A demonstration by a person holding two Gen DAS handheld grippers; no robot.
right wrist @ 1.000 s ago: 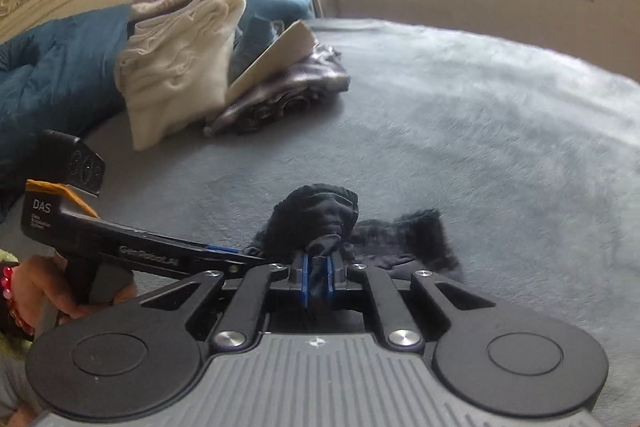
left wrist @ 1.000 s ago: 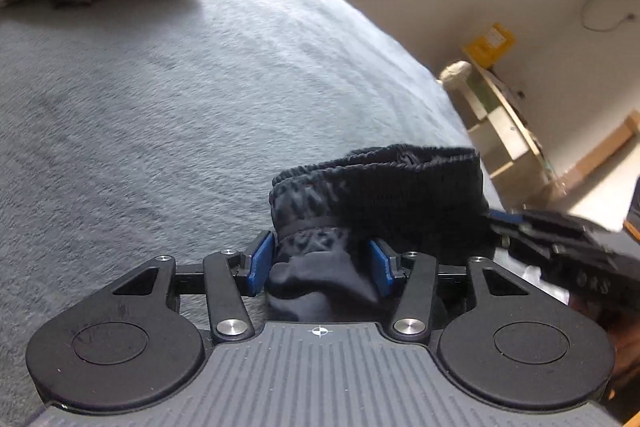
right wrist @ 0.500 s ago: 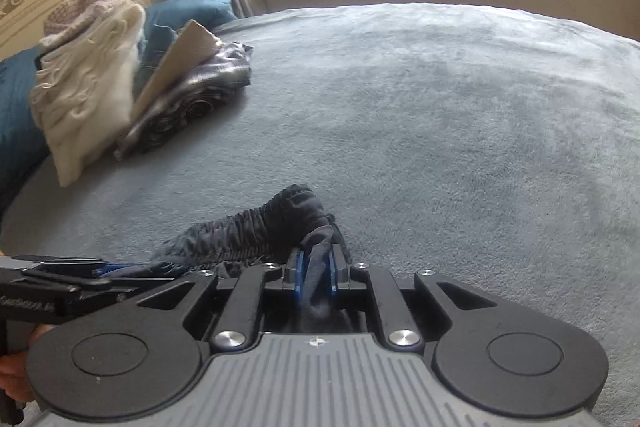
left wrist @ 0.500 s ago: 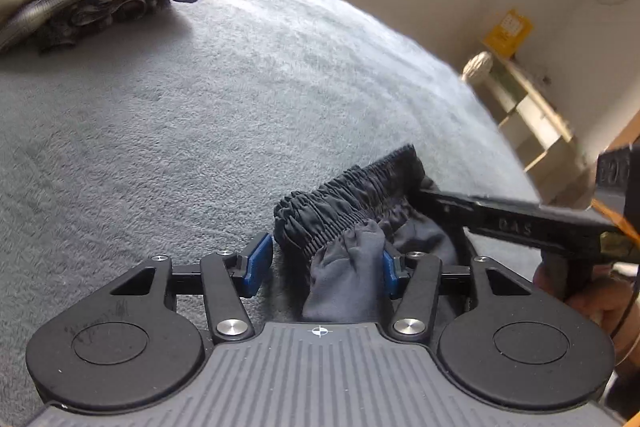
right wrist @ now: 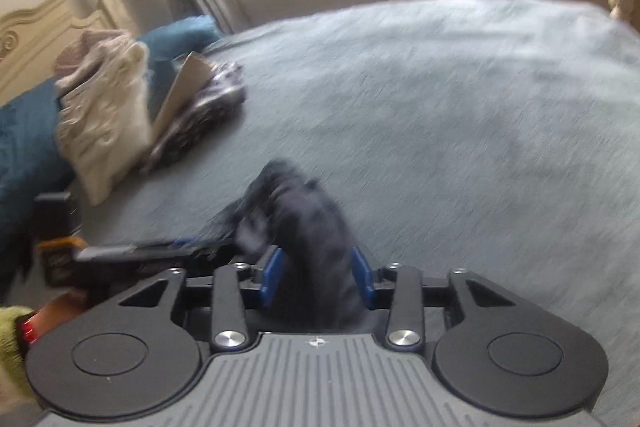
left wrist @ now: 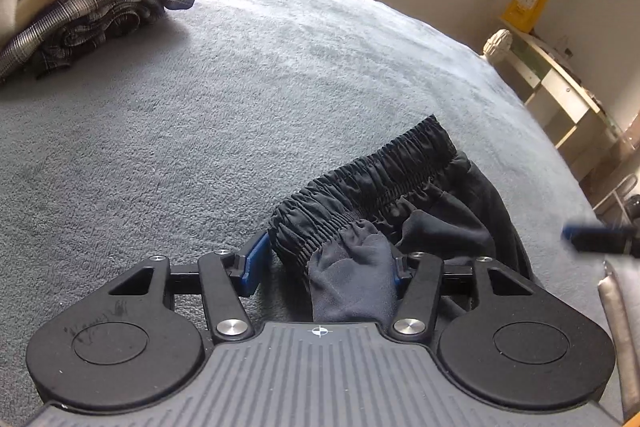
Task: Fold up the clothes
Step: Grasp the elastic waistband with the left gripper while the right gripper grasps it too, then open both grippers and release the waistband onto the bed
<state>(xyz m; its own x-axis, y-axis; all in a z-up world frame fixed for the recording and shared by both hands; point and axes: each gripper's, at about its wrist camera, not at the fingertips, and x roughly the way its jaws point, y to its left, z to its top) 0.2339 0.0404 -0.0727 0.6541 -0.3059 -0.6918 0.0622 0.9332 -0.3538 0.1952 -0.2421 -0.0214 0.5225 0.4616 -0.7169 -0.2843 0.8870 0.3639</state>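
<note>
Grey blanket spread flat over bed, window ledge and pale wall behind. Black shorts lying bunched on blanket near lower centre of left view, elastic waistband uppermost, running up to the right. Left gripper low over shorts, jaws parted wide: grey cloth fold lying between blue pads, against right-hand pad, clear gap beside left-hand pad, no squeeze evident. Right gripper seen in blurred frame, jaws just been opening, blue pads now apart with dark mound of shorts standing between them; pads close beside cloth, firm pinch not evident. Right gripper's blue tip also at right edge of left view, blurred. Left gripper body at lower left of right view, held by a hand with green sleeve. Clothes pile at far left of blanket: plaid garment under cream and denim items, well apart from shorts. Headboard and teal bedding beyond pile. Shelf unit beside bed at right.
</note>
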